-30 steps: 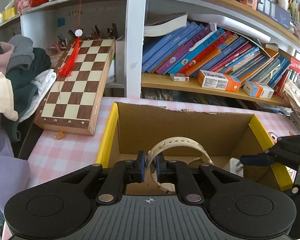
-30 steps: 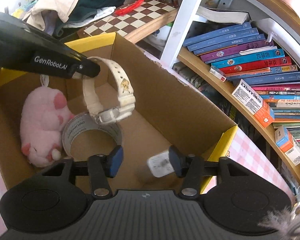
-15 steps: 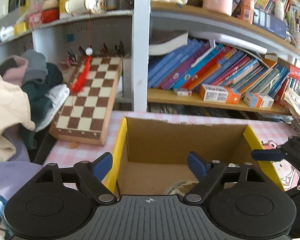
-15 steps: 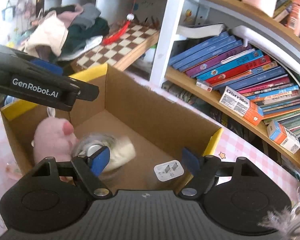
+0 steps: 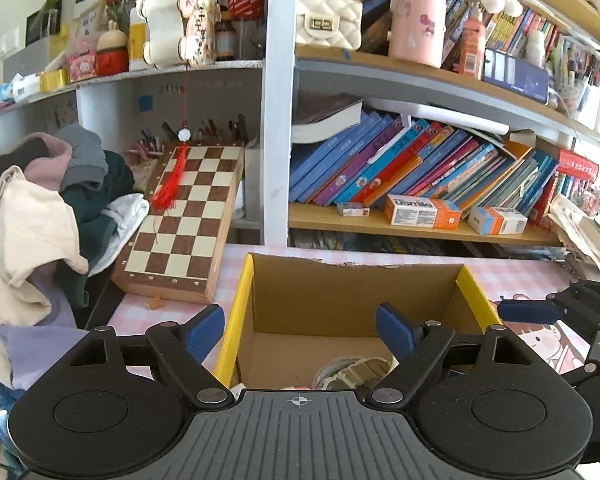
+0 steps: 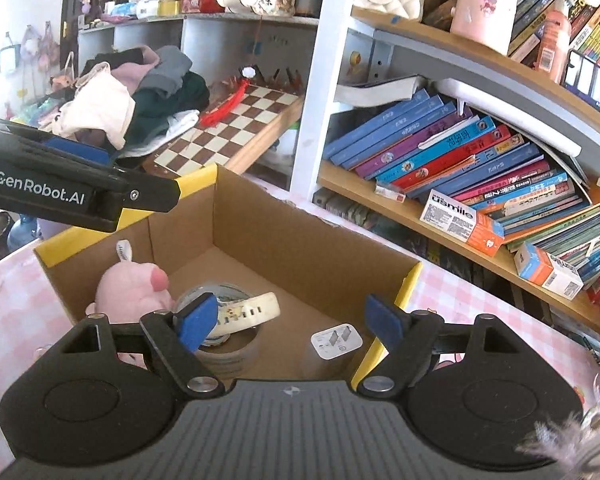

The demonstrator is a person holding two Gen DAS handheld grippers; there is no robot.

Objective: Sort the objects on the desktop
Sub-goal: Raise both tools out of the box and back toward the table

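With the watch (image 6: 246, 312) lying in the cardboard box (image 6: 300, 236), both the left gripper (image 5: 300, 330) and the right gripper (image 6: 288, 316) gape empty, so the next move is likely fetching another object from the worktop (image 6: 480, 312).

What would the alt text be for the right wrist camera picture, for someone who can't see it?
An open brown cardboard box with yellow flap edges holds a pink plush toy, a cream plastic wristwatch lying on a roll of clear packing tape, and a white square charger plug. The right hand-held gripper is open above it, on a pink checked tablecloth.
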